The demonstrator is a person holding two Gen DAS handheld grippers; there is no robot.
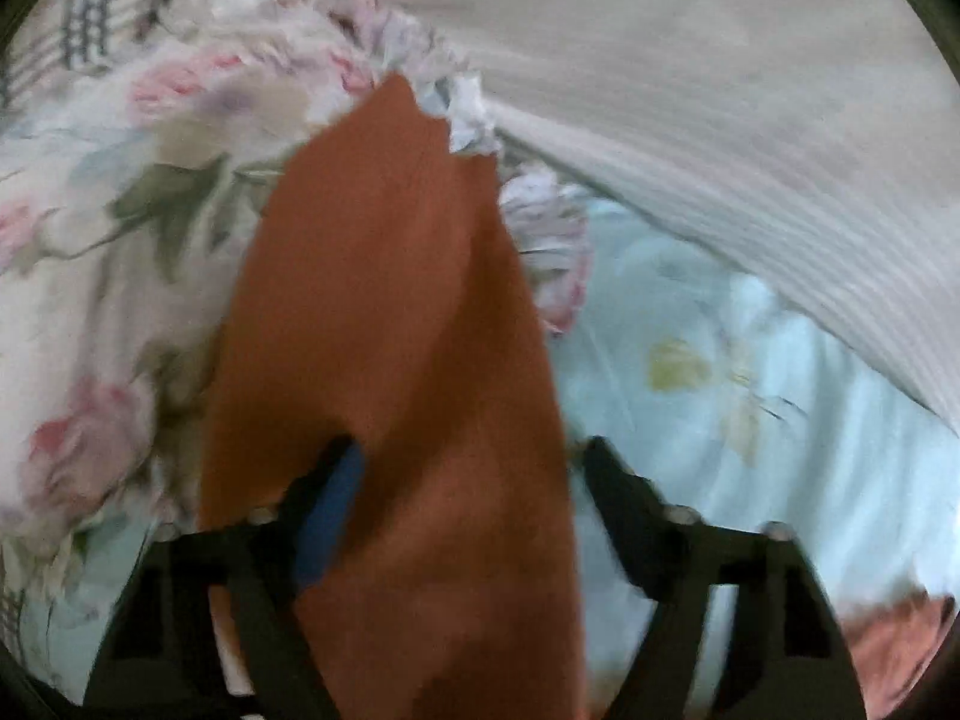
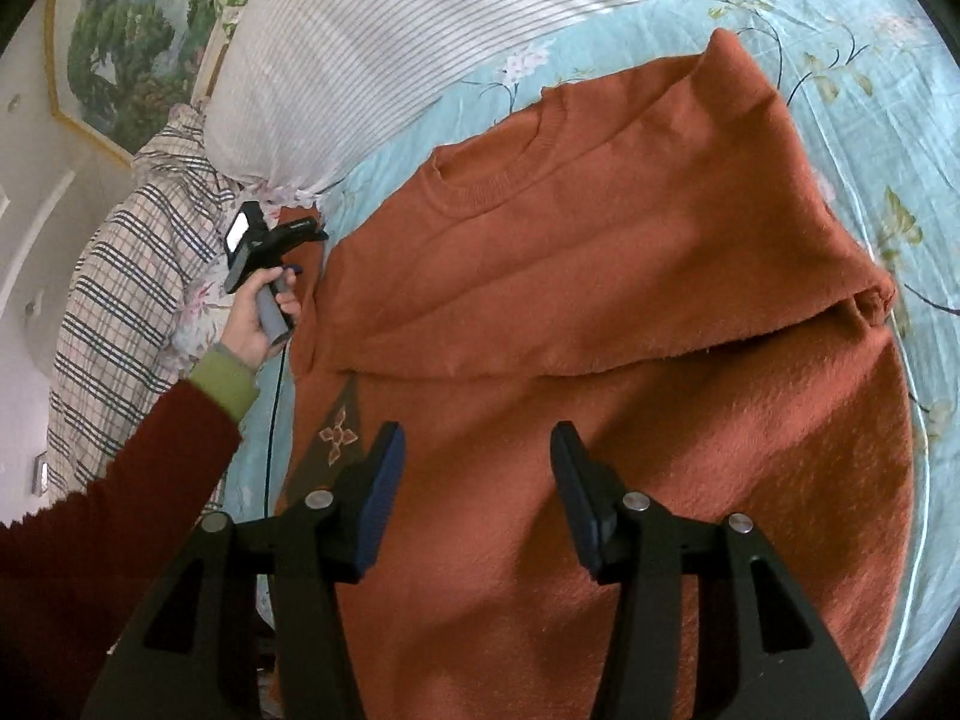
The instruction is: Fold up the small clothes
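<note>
A rust-orange sweater (image 2: 600,312) lies on the light blue floral bedsheet (image 2: 888,60), its right sleeve folded across the chest. My right gripper (image 2: 477,480) is open and empty, hovering over the sweater's lower body. My left gripper (image 1: 468,468) is open, its jaws wide apart, with a flap of the orange sweater (image 1: 384,312) draped between the fingers and over the left one. It also shows in the right wrist view (image 2: 270,246), at the sweater's left edge, held by a hand.
A white striped pillow (image 2: 372,60) lies behind the sweater, and it shows in the left wrist view (image 1: 690,90). A checked cloth (image 2: 120,300) and a floral quilt (image 1: 120,210) lie to the left. A framed picture (image 2: 120,48) hangs on the wall.
</note>
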